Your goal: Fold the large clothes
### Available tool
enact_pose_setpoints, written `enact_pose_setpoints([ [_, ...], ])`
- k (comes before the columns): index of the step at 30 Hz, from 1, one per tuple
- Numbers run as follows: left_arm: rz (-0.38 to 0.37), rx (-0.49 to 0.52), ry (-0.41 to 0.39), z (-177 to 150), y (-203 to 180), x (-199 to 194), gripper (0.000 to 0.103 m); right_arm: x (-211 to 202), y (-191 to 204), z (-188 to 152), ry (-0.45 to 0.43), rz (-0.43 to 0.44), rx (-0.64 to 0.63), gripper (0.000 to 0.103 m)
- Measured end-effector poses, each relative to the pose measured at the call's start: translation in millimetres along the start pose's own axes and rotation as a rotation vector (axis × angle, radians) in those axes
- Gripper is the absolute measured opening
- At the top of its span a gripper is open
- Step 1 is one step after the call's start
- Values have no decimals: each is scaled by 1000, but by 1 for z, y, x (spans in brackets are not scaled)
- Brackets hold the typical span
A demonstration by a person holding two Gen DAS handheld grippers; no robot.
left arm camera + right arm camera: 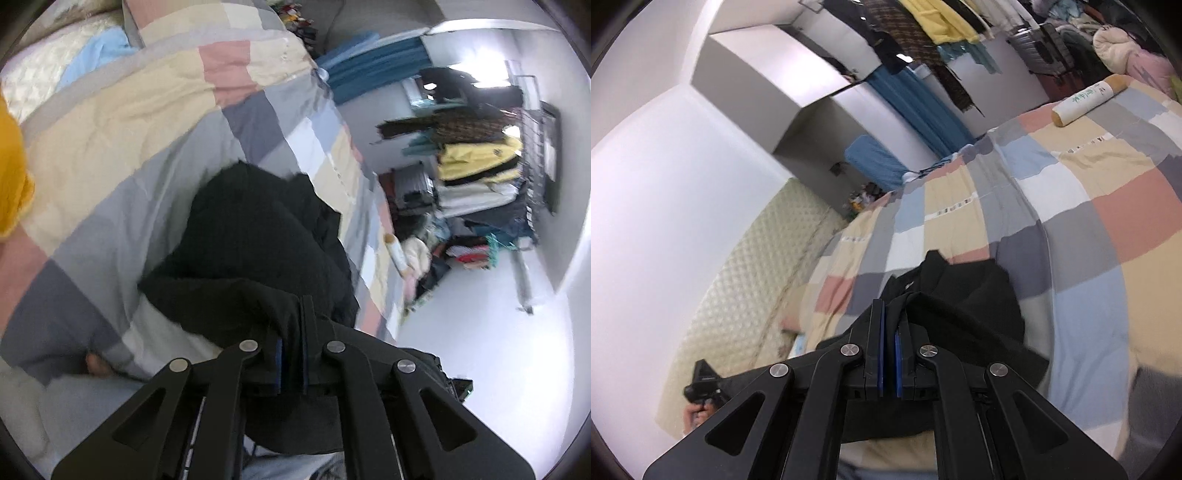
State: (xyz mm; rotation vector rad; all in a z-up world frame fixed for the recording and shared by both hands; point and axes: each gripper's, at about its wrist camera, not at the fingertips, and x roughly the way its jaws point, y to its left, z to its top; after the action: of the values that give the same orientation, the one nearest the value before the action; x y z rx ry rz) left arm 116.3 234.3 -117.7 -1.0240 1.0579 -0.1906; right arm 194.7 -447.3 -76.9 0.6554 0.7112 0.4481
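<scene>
Two grippers each pinch the same black garment (pixel 255 236), which lies bunched on a bed covered by a checked quilt (pixel 122 147) of cream, grey, pink and pale blue squares. The left gripper (pixel 291 332) has its jaws nearly together on a fold of the dark cloth, which spreads ahead of it over the quilt. The right gripper (pixel 890 325) likewise has its jaws closed on an edge of the garment (pixel 964 306), the fabric rising between the blue pads. A paper-wrapped roll (pixel 1086 99) lies well apart near the far edge of the bed. Beyond the bed hang clothes on a rack (pixel 476 158), beside a blue curtain (pixel 916 110).
</scene>
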Motion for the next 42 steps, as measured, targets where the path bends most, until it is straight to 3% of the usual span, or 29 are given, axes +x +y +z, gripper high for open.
enact_pose_setpoints([
  [5,117,23,-12,42,-29,26,8,49,-13,38,9,-74,33,2],
  [13,284,71,-32,86,-60,71,12,119,-41,71,40,-214,45,2],
  [26,549,124,-31,154,-66,186,12,246,-101,87,170,-421,75,2],
  [35,657,151,3,182,-47,263,12,325,-149,78,301,-526,113,1],
  [42,669,140,37,187,-35,284,12,332,-172,67,343,-487,184,1],
])
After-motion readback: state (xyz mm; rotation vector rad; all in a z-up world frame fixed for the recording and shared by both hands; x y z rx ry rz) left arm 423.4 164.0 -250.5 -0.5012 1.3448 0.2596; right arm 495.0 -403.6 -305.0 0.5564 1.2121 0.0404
